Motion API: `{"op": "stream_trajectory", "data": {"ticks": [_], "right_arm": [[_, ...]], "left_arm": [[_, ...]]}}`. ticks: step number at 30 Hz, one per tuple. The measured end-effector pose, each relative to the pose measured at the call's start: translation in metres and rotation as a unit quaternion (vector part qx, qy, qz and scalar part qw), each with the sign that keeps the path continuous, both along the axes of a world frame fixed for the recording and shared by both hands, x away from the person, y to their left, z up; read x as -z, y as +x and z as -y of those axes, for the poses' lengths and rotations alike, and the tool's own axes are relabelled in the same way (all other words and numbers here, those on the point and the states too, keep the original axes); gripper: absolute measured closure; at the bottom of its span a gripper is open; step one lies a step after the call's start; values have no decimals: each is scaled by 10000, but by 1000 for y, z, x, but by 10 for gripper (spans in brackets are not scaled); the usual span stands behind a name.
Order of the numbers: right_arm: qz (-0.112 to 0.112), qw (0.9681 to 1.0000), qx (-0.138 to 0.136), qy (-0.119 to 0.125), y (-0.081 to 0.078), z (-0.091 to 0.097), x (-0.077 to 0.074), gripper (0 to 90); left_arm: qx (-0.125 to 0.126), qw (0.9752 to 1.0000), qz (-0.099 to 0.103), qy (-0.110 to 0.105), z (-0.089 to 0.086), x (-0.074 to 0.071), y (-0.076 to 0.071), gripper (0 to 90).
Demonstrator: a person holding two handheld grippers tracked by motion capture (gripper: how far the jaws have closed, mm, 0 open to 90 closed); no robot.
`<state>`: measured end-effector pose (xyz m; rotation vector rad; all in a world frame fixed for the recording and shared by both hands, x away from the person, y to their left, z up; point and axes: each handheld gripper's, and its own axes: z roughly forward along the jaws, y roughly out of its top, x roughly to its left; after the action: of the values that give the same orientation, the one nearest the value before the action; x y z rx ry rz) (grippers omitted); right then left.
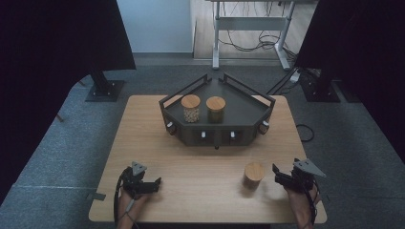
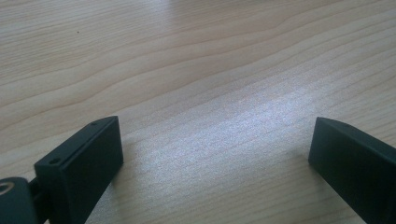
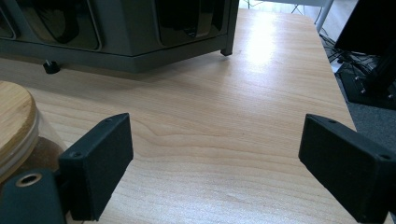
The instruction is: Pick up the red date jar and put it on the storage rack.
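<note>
The table (image 1: 157, 143) carries a dark rack (image 1: 248, 117) at its far middle, with two lidded jars on top. Well in front of the rack, toward its right end, a third jar (image 1: 253, 175) stands on the wood. Just right of that jar, the right gripper (image 1: 278, 174) has its jaws wide and empty. Far off to the jar's left, the left gripper (image 1: 156, 182) is likewise wide and empty.

Grey carpet (image 1: 71, 157), white desk frame (image 1: 250, 28), perhaps.
</note>
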<state>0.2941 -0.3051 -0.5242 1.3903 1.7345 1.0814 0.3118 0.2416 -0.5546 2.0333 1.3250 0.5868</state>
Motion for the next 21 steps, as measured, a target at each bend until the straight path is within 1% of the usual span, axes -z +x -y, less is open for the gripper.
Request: {"op": "stream_trajectory", "data": {"ticks": [10, 21], "right_arm": [[110, 9999, -37, 25, -4, -2, -6, 93], [245, 9996, -152, 6, -9, -11, -16, 90]], "left_arm": [[-1, 10000, 0, 0, 0, 0, 0, 30], [-2, 10000, 0, -1, 0, 0, 0, 29]]}}
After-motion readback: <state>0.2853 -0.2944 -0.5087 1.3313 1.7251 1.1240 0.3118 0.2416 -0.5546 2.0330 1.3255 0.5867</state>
